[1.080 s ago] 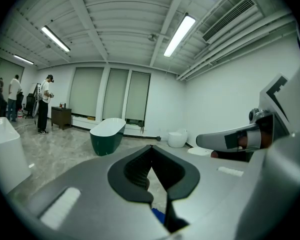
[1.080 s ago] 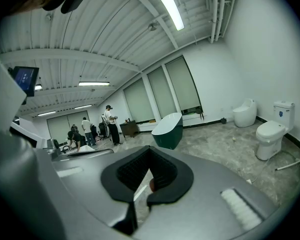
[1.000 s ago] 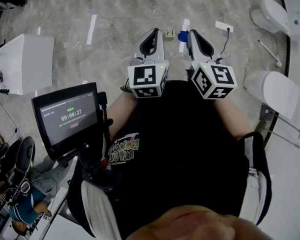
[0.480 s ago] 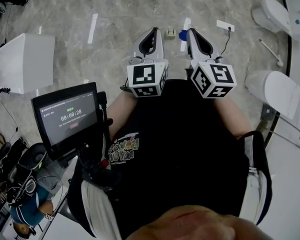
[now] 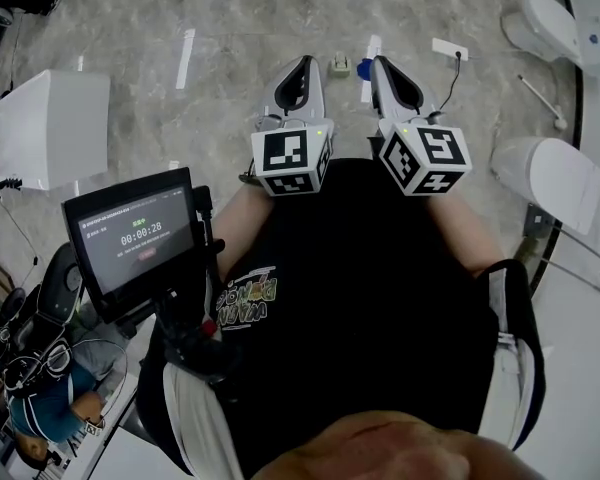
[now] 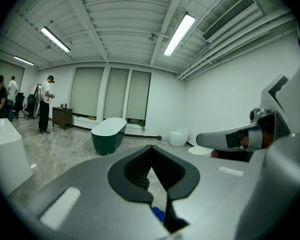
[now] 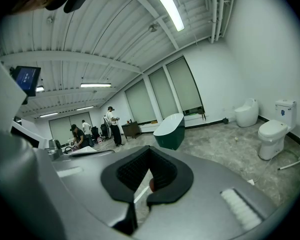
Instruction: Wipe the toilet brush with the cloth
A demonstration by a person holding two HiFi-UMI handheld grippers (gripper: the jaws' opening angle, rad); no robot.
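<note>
In the head view my left gripper (image 5: 302, 65) and right gripper (image 5: 379, 63) are held side by side in front of the person's dark shirt, pointing out over the grey floor. Both are shut with nothing between the pads; the tips meet in the left gripper view (image 6: 151, 147) and in the right gripper view (image 7: 150, 149). A small blue thing (image 5: 364, 70), perhaps the cloth, lies on the floor between the tips and shows through the left jaws' gap (image 6: 158, 214). A thin white stick (image 5: 538, 102), possibly the toilet brush, lies on the floor at the right.
White toilets (image 5: 552, 178) (image 5: 550, 23) stand along the right wall. A white box (image 5: 48, 126) is at the left and a mounted screen (image 5: 130, 236) at the person's left side. A dark green bathtub (image 6: 108, 134) and people (image 6: 46, 104) stand farther off.
</note>
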